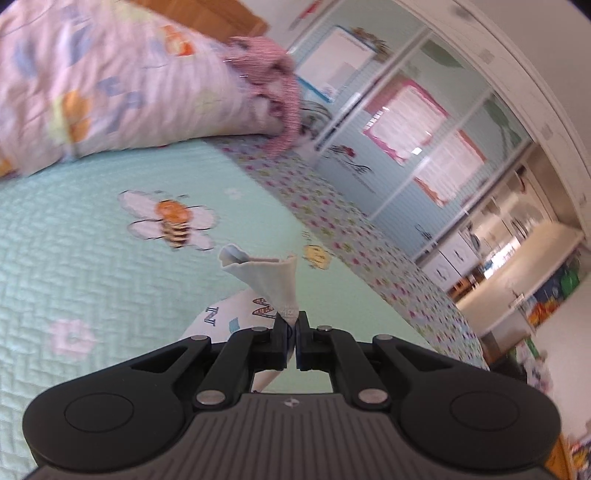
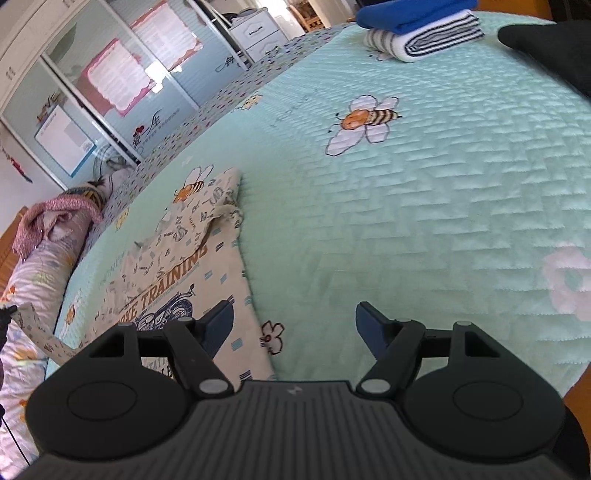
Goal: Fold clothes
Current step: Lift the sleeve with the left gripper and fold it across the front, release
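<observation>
One printed shirt (image 2: 184, 280); two folded towels (image 2: 424, 29); left gripper (image 1: 291, 325) pinches shirt.

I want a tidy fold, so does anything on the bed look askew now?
Yes. The cream printed T-shirt lies rumpled, its upper part bunched, and one corner is pulled up off the mint quilted bedspread, pinched in the shut left tool.

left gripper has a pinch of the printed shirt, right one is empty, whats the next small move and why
Probably carry the left gripper, shut on a pinch of the cream printed shirt, across over the shirt's body to lay that part down as a fold. The cloth is lifted off the green bedspread, while the right gripper hangs open at the shirt's near edge, holding nothing, so it could pin that edge.
</observation>
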Demonstrator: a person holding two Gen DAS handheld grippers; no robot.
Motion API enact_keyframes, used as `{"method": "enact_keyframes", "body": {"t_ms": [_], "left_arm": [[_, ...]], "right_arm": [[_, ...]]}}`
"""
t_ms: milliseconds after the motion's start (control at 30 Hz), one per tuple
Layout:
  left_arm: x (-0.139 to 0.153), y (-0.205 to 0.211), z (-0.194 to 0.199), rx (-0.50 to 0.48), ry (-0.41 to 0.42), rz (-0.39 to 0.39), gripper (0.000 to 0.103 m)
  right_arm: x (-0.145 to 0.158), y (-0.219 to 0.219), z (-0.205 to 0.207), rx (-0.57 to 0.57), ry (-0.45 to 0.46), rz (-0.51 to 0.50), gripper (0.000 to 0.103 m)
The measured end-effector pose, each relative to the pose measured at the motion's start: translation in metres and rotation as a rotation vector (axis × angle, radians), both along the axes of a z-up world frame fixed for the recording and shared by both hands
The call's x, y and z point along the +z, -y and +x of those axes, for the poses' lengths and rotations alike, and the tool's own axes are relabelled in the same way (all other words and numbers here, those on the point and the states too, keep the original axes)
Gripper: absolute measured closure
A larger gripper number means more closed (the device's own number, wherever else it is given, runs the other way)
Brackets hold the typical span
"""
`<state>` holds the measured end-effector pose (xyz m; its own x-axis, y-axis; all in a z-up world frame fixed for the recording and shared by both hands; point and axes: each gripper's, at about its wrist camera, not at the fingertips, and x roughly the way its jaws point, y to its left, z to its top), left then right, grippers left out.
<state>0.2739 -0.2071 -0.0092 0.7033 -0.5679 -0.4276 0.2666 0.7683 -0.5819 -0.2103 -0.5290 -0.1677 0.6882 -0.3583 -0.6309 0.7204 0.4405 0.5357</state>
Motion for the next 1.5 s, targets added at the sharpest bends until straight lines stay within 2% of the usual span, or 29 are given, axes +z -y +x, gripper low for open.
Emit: {"method": "enact_keyframes", "body": {"t_ms": [200, 400, 633, 900, 1500], "left_arm": [[0.025, 0.047, -0.012, -0.084, 0.067, 0.051, 0.101], [0.032, 0.100, -0.030, -0.185, 0.102, 0.126, 0.101], [0.017, 0.165, -0.058, -0.291, 0.121, 0.247, 0.101], [0.006, 0.220, -0.085, -0.381, 0.167, 0.362, 0.101], [-0.024, 0.281, -0.128, -0.517, 0.200, 0.485, 0.101]], "right_arm": [[-0.009, 0.008, -0.017, -0.039, 0.035, 0.032, 0.029], [-0.012, 0.016, -0.032, -0.073, 0.060, 0.047, 0.029], [-0.018, 0.026, -0.048, -0.106, 0.077, 0.066, 0.029], [-0.023, 0.032, -0.058, -0.117, 0.092, 0.080, 0.029], [-0.029, 0.031, -0.064, -0.113, 0.114, 0.087, 0.028]]}}
